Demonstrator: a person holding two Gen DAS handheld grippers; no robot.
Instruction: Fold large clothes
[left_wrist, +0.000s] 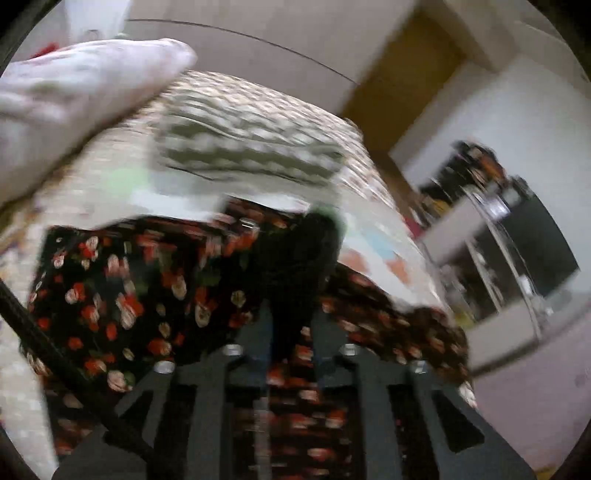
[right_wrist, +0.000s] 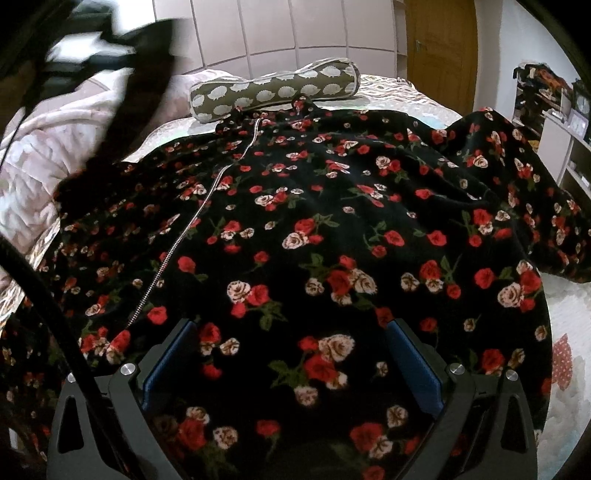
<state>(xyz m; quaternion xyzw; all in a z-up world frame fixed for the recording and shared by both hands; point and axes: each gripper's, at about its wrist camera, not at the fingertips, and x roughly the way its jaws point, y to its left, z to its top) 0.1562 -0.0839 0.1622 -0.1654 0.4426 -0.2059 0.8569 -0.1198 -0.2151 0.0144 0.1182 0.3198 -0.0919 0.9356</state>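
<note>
A large black garment with red and cream roses (right_wrist: 314, 221) lies spread over the bed, its silver zipper (right_wrist: 184, 236) running down the left side. My right gripper (right_wrist: 291, 350) is open and hovers low over the garment's near part, with cloth showing between the blue pads (right_wrist: 413, 358). In the blurred left wrist view, my left gripper (left_wrist: 291, 310) is shut on a dark bunch of the same garment (left_wrist: 129, 288) and holds it lifted over the bed. The left gripper also shows as a dark blur at the upper left of the right wrist view (right_wrist: 122, 62).
An olive bolster pillow with white hedgehogs (right_wrist: 273, 88) lies at the head of the bed. A pale pink quilt (right_wrist: 40, 147) is bunched at the left. White shelves with clutter (right_wrist: 561, 122) stand at the right, past a wooden door (right_wrist: 439, 48).
</note>
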